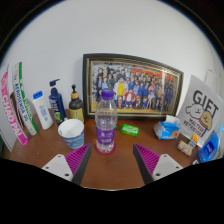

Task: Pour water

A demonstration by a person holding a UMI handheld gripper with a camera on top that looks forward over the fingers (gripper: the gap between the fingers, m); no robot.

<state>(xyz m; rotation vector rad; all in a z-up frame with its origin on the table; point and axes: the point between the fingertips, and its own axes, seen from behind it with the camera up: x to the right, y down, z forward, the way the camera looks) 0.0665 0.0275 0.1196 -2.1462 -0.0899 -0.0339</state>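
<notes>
Jaws apart, bottle standing just ahead between them
Cup just left of the bottle, frame behind it, bare tabletop from bottle to gripper

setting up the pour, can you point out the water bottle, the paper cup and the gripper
water bottle (105,125), gripper view, on the purple label around its body
paper cup (71,134), gripper view, on its white side wall
gripper (112,160), gripper view, midway between its open fingertips, short of the bottle
</notes>
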